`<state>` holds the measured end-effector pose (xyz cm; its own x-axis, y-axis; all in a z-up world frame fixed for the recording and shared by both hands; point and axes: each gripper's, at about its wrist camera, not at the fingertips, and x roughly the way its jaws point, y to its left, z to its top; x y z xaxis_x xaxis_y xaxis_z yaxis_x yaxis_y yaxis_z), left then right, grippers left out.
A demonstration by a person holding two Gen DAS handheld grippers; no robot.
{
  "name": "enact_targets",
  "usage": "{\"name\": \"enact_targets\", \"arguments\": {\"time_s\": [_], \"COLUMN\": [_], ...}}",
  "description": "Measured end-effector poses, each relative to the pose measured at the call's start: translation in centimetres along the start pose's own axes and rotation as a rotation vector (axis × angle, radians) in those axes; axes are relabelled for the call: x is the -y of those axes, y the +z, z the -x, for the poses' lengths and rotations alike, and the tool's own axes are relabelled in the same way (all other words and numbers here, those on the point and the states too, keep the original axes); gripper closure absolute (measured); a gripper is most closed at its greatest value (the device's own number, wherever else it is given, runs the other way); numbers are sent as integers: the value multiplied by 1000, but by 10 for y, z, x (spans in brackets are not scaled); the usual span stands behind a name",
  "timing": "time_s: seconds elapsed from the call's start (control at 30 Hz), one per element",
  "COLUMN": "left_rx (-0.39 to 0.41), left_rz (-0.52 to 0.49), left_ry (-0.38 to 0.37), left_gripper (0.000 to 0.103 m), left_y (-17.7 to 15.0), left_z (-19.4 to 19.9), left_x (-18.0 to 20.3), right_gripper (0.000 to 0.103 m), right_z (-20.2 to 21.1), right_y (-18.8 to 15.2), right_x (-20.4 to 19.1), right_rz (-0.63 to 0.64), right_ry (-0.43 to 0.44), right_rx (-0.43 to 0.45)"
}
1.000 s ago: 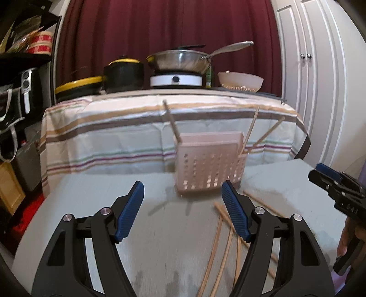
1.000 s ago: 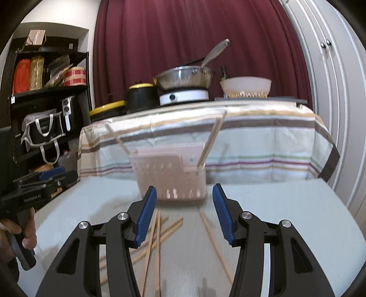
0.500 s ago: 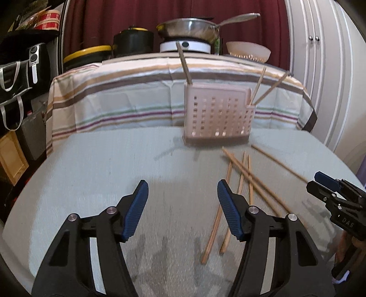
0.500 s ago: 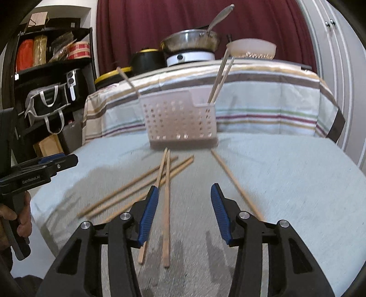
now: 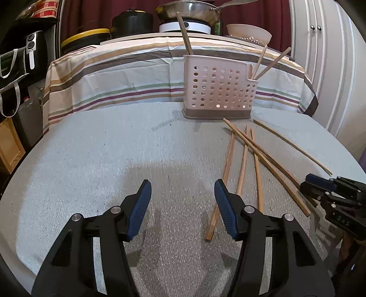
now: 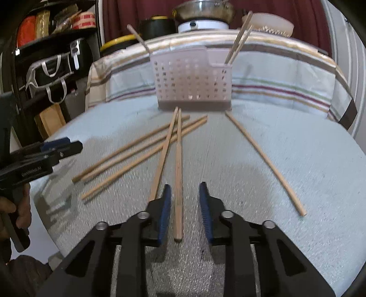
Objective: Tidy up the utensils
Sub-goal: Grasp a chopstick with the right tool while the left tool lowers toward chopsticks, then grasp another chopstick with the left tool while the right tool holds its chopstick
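A pink perforated utensil holder (image 5: 218, 90) (image 6: 193, 78) stands at the far edge of the grey table, with three wooden chopsticks upright in it. Several loose chopsticks (image 5: 243, 160) (image 6: 141, 152) lie on the table in front of it. My right gripper (image 6: 184, 201) is open, low over the table, its jaws either side of the near end of one chopstick (image 6: 178, 173). It also shows at the right edge of the left wrist view (image 5: 320, 186). My left gripper (image 5: 183, 203) is open and empty, left of the chopsticks; it shows in the right wrist view (image 6: 61, 146).
Behind the grey table (image 5: 91, 160) is a counter with a striped cloth (image 5: 114, 75), a pan on a burner (image 5: 187, 11), a black pot (image 5: 131, 21) and a bowl (image 5: 249, 34). Dark shelves with bags (image 6: 50, 68) stand on the left, white cabinet doors (image 5: 327, 57) on the right.
Both grippers have dropped lower and tilted down toward the table. My right gripper has moved forward over one chopstick and narrowed its jaws around it.
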<state>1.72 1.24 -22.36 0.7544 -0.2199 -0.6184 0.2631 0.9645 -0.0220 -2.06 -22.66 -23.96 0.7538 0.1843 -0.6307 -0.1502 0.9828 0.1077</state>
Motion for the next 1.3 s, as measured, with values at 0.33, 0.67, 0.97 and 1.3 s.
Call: {"name": "enact_targets", "arguments": {"time_s": [0.33,0.67,0.97,1.3], "left_rx": [-29,-62,-52,-29], "left_rz": [7,-14,-39,-53], "left_ry": [-41,-89,-100,-97], "left_gripper": [50,69,92,95], "left_y": [-12,-20,-26,-24], "left_z": [-1,-7,-5,-1], "left_x": [5,11,17,20], "right_gripper": [96,96,93,95], "right_z": [4,4,6,7], "right_y": [-2,-3,-6,-8], "right_x": [13,16,17,17], "right_rz": [-40,-53,-68,-74], "right_ry": [-47,-44,-40,-25], "right_rx": [-3,-2,6,15]}}
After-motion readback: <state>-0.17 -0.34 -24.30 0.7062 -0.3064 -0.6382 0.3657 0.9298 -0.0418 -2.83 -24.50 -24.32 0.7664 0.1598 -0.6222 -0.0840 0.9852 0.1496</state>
